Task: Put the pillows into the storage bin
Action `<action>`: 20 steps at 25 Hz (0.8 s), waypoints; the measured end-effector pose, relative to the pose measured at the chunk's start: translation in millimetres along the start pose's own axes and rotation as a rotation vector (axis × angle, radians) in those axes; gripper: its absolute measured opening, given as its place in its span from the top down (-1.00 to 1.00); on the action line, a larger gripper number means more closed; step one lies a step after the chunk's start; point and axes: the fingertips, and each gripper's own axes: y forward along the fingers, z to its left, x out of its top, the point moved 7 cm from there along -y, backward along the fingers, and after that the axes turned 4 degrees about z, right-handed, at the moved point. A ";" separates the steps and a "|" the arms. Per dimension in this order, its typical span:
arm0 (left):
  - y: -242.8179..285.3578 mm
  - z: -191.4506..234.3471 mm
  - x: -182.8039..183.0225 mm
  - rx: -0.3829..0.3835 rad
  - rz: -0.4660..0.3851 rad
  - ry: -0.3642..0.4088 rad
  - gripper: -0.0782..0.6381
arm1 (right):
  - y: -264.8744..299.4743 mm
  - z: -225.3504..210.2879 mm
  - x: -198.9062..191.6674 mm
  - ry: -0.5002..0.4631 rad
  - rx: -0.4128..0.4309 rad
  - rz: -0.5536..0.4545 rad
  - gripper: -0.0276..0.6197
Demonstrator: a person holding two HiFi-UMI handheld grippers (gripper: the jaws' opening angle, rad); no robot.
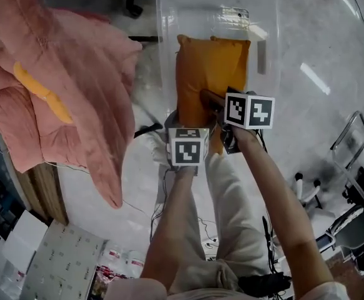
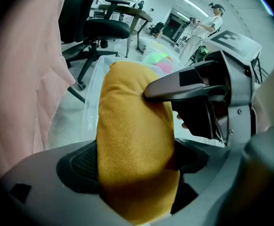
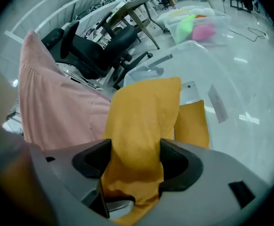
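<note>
An orange pillow [image 1: 210,74] hangs upright over the clear storage bin [image 1: 169,17] on the floor, its lower part inside the bin's walls. My left gripper [image 1: 183,122] is shut on its near edge, and the fabric [image 2: 132,126] fills the gap between the pads. Just to the right, my right gripper [image 1: 216,102] is shut on the same pillow, the cloth [image 3: 141,121] pinched between its dark pads. The right gripper's body [image 2: 212,98] shows pressed against the pillow in the left gripper view. A second orange surface [image 3: 193,124] lies behind; I cannot tell whether it is another pillow.
Pink bedding [image 1: 75,86] is piled at the left, close to the bin. A black office chair [image 3: 104,46] stands behind it. Another clear bin with coloured things [image 3: 193,27] sits further back. Chair frames [image 1: 356,167] stand at the right, and printed sheets [image 1: 63,261] lie at the lower left.
</note>
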 end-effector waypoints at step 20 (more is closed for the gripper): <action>123.3 38.0 1.8 0.090 0.026 -0.041 -0.63 | 113.8 -80.5 9.0 0.005 0.077 0.039 -0.13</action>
